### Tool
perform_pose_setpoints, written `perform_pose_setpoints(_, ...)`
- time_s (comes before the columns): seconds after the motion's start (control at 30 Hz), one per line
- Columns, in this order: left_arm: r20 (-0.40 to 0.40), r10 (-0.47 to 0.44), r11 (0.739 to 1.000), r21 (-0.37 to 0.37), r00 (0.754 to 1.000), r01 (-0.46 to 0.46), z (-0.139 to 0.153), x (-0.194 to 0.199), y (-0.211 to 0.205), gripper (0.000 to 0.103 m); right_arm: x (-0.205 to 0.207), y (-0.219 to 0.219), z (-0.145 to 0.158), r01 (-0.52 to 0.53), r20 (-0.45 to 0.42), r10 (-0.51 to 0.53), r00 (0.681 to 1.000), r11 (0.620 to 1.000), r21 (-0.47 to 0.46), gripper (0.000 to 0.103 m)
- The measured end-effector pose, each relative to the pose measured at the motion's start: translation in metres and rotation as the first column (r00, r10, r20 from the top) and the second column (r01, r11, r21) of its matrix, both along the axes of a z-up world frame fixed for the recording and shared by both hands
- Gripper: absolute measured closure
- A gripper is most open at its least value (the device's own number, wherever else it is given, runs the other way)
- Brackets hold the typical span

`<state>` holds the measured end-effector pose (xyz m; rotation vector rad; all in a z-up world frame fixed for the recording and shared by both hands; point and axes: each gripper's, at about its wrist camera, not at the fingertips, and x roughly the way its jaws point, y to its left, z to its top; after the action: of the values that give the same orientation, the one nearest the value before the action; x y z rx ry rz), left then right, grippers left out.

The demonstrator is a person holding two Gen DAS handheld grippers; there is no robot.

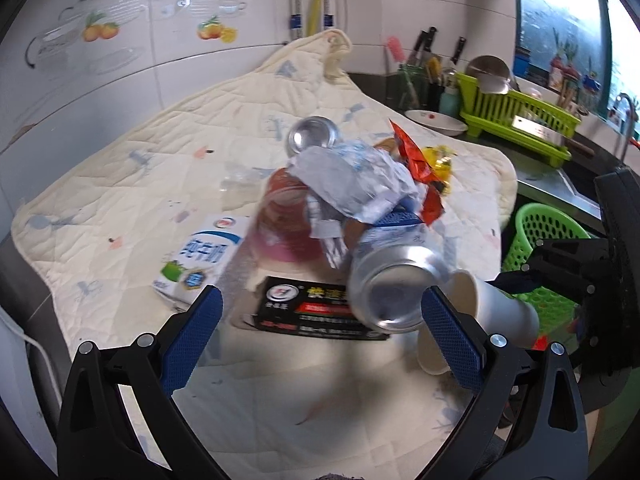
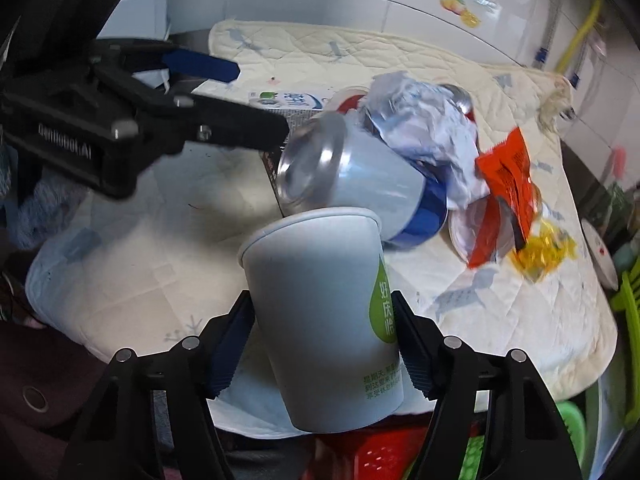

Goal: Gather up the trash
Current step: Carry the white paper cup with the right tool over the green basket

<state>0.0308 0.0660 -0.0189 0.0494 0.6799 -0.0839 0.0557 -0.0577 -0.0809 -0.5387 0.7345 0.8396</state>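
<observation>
A pile of trash lies on a cream quilted mat: a silver and blue can, crumpled white paper, an orange packet, a milk carton and a flat black box. My left gripper is open, its blue pads wide apart on either side of the black box and the can's base, touching neither. My right gripper is shut on a white paper cup, held tilted at the mat's edge beside the can.
A second silver can and a pinkish clear cup sit in the pile, and a yellow wrapper beside it. A green basket and a red one stand below the mat's edge. A green dish rack stands by the sink.
</observation>
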Motion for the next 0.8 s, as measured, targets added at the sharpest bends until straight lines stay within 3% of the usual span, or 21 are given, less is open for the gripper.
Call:
perform_pose_setpoints(0.3, -0.020, -0.058, 0.998, -0.002, 0.998, 0.058, -0.001, 0.011, -0.023, 0.005, -0.002, -0.020, -0.006, 0.115, -0.067, -0.109, 0.992, 0.989, 0.096, 0.039)
perform_pose_setpoints(0.6, -0.065, -0.114, 0.993, -0.043, 0.991, 0.111, -0.001, 0.032, -0.040, 0.005, -0.007, -0.030, -0.008, 0.151, -0.084, -0.141, 0.986, 0.980, 0.132, 0.040)
perform_pose_setpoints(0.8, -0.091, -0.129, 0.991, -0.031, 0.987, 0.127, -0.007, 0.043, -0.048, 0.005, -0.013, -0.038, -0.007, 0.179, -0.093, -0.166, 0.982, 0.973, 0.148, 0.040)
